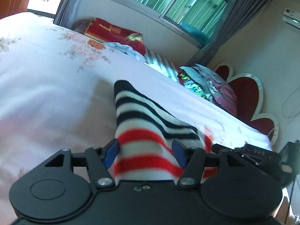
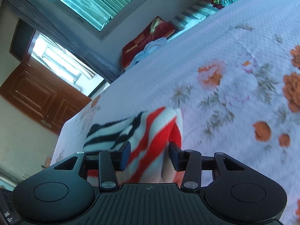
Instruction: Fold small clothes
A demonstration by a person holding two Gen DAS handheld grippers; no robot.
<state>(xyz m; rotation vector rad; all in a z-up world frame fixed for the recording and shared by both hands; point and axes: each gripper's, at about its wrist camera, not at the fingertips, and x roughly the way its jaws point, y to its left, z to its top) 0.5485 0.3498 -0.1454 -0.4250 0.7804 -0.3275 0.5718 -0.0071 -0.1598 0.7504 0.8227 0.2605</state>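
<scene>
Both sets of jaws stand partly apart with striped cloth lying between their blue pads, which do not seem to press on it. At the lower middle of the left wrist view, the left gripper straddles a striped sweater, banded red and white near the pads and navy and white farther up. It rests on a bed with a pale flowered cover. In the right wrist view, the right gripper straddles a bunched red-and-white fold of the same garment at lower centre. Pillows lie along the bed's far edge, beneath a window.
</scene>
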